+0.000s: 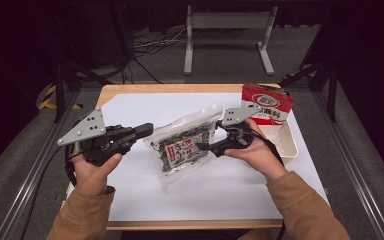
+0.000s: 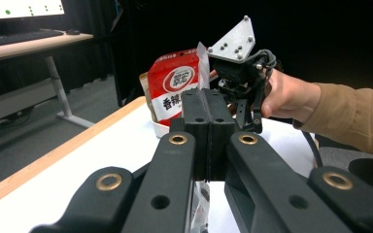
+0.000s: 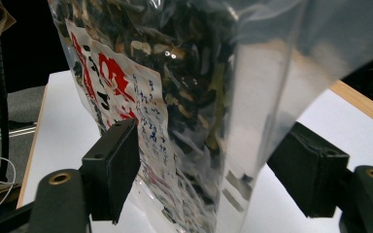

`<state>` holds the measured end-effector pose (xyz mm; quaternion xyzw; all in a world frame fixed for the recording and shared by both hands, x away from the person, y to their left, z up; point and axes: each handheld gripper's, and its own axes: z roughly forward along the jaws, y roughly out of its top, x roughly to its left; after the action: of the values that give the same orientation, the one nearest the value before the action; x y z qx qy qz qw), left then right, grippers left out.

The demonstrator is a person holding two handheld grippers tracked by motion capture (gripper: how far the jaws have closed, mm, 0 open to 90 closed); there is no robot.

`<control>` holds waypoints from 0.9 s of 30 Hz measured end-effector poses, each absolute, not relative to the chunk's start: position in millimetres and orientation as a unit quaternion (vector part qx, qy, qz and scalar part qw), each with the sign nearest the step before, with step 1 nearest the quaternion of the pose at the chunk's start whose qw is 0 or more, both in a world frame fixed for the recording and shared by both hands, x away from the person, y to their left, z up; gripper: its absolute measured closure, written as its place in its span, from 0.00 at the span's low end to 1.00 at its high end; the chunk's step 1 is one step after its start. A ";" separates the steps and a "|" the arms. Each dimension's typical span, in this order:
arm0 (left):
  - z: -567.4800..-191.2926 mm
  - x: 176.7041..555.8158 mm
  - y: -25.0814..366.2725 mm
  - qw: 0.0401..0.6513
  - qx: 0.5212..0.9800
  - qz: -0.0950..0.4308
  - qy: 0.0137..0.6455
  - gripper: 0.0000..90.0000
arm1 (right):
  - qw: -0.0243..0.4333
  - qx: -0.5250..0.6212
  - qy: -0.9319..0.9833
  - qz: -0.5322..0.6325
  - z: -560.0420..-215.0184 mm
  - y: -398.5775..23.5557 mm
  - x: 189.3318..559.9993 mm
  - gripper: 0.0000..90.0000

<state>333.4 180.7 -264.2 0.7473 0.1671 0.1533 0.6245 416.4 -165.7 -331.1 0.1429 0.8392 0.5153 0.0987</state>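
Dark curtains and a grey floor surround a wooden worktop [image 1: 111, 90] covered by a white sheet, and everything of interest hangs about a clear bag of dried dark leaves [image 1: 182, 146] held above the sheet's middle.

Left of that bag, the left tongs [image 1: 147, 130] are pressed together on its sealed edge; in the left gripper view the two black pads meet with a sliver of clear film [image 2: 199, 204] running down between them, so this hand carries the bag.

Right of the bag, the right tongs [image 1: 200, 146] stand wide. The right gripper view shows the bag [image 3: 184, 97] hanging between the two pads [image 3: 114, 172], its red-and-white label turned toward the left one; neither pad looks to be pressing on the plastic, though the gaps are small.

The bag's long axis runs from its upper edge beyond the right tongs, toward the far side of the worktop, down to a lower corner nearer the person, tilted rather than plumb. Judging by this, the coming move turns on the right tongs closing across the bag's flat faces, opposite the left grip.

Beyond the bag on its right, a red snack pouch [image 1: 267, 103] stands in a white tray [image 1: 291, 145].
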 end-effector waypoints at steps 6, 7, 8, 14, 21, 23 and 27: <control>-264.5 333.8 181.7 0.625 0.746 0.155 0.170 1.00 | 0.087 0.134 0.839 0.520 -333.0 -158.1 417.0 0.34; -264.9 334.1 182.1 0.626 0.744 0.155 0.173 1.00 | 0.090 0.128 0.842 0.517 -332.7 -157.7 416.8 0.36; -265.2 334.8 182.5 0.627 0.744 0.154 0.173 1.00 | 0.091 0.122 0.844 0.514 -332.4 -156.9 416.0 0.38; -265.9 335.3 183.1 0.628 0.742 0.154 0.177 1.00 | 0.088 0.108 0.852 0.505 -329.9 -157.5 414.8 0.54; -266.7 336.8 185.2 0.629 0.741 0.154 0.180 1.00 | 0.071 0.092 0.854 0.507 -328.2 -161.1 415.6 0.65; -266.8 336.9 186.1 0.630 0.738 0.156 0.184 1.00 | 0.068 0.085 0.855 0.507 -328.0 -162.2 415.8 0.68; -266.6 337.6 189.4 0.633 0.734 0.159 0.189 1.00 | 0.049 0.066 0.855 0.513 -327.2 -164.6 414.3 0.77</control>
<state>337.6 189.4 -266.6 0.7342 0.1886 0.1588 0.6326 414.3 -164.6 -327.2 0.0663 0.8546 0.5127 0.0494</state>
